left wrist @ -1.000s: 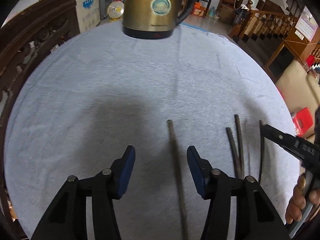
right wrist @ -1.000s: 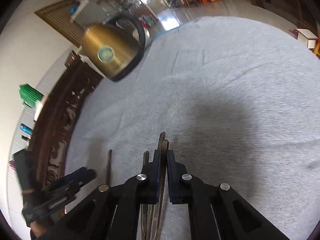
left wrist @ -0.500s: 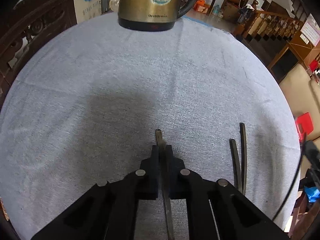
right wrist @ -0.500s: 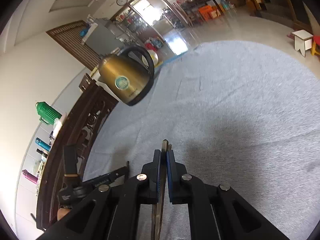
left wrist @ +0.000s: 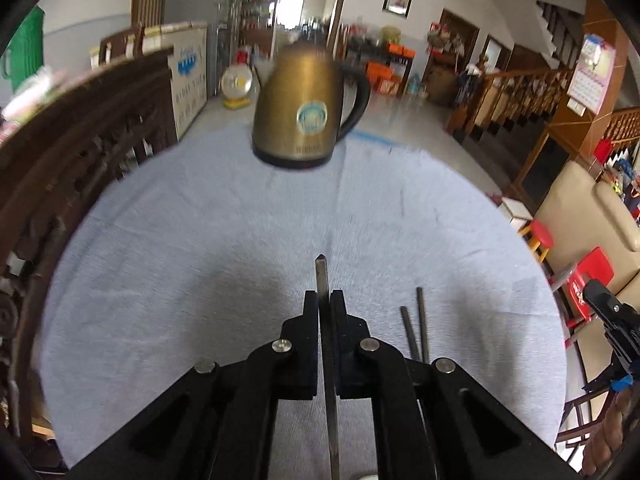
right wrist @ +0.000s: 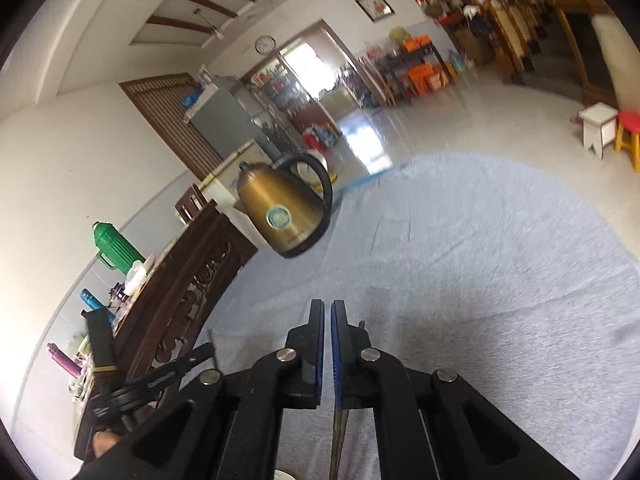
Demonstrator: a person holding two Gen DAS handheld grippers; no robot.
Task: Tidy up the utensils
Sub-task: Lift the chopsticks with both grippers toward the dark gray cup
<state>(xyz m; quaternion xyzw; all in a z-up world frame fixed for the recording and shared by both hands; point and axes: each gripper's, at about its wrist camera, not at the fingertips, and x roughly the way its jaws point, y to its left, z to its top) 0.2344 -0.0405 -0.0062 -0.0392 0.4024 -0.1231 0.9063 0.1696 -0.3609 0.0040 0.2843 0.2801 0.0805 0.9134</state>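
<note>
- Left tongs [left wrist: 325,300]: closed on one dark thin chopstick [left wrist: 321,276]. Stick's long axis runs straight fwd along the tongs; tip pokes out past the pads twd the brass-coloured metal kettle [left wrist: 306,114] at the far edge of the counter [left wrist: 200,240], which has a grey-blue cloth over it.
- Right tongs [right wrist: 327,312]: blue pads pressed together. A thin brownish stick [right wrist: 338,436] shows below them in the right wrist view, so prob. gripping a chopstick (or more than one; can't tell how many).
- Key relation: loose pair of dark chopsticks [left wrist: 416,328] lies flat on the cloth just right of the left tongs, roughly parallel to the held stick, tips away from the camera. They sit between the two hands; can't tell which is nearer. Both tongs full, so my guess is each has to set down before taking more.
- Vs a sec ago: left tongs were wide open w/ the stick lying between them on the cloth; now clamped and lifted clear. Right tongs were shut then too, now higher, tilted up, kettle further off.
</note>
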